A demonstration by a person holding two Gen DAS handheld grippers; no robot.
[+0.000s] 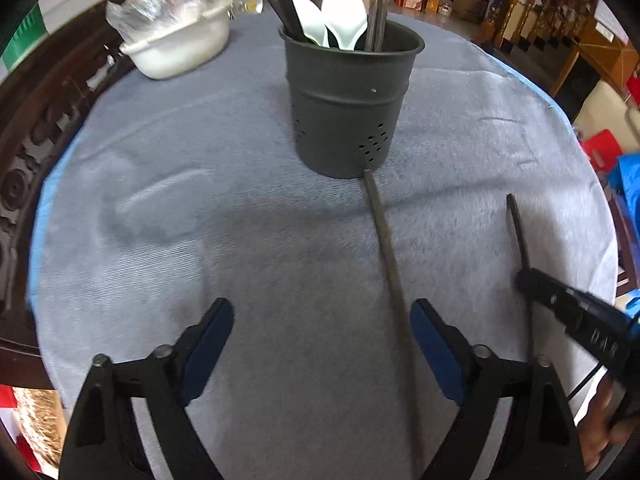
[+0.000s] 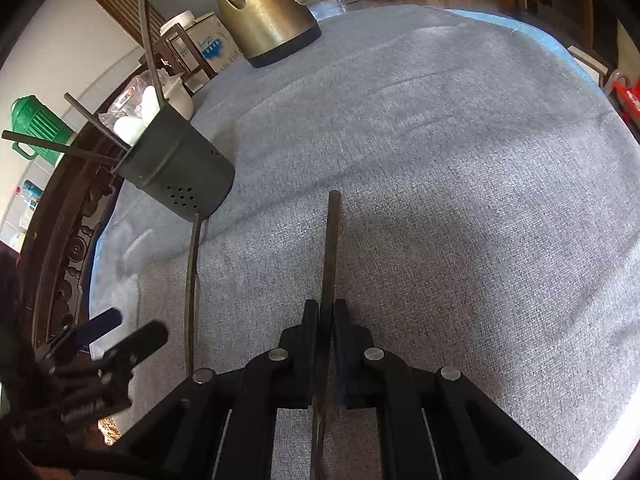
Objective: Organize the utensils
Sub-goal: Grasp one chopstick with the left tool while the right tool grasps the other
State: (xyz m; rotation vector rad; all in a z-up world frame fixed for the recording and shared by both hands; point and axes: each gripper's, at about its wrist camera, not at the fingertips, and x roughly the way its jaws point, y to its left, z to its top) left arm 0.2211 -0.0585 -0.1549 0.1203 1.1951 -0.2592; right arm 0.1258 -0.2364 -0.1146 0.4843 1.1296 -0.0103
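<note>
Right gripper [image 2: 326, 320] pinches one chopstick [image 2: 331, 248]. Left gripper [image 1: 322, 344] spread wide over second chopstick [image 1: 384, 240], flat on cloth [image 1: 200, 200], far tip touching holder [image 1: 348, 108]. Next, likely: close on it, lift.

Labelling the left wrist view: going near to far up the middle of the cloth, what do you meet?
Left gripper → loose chopstick → utensil holder → white spoons
</note>
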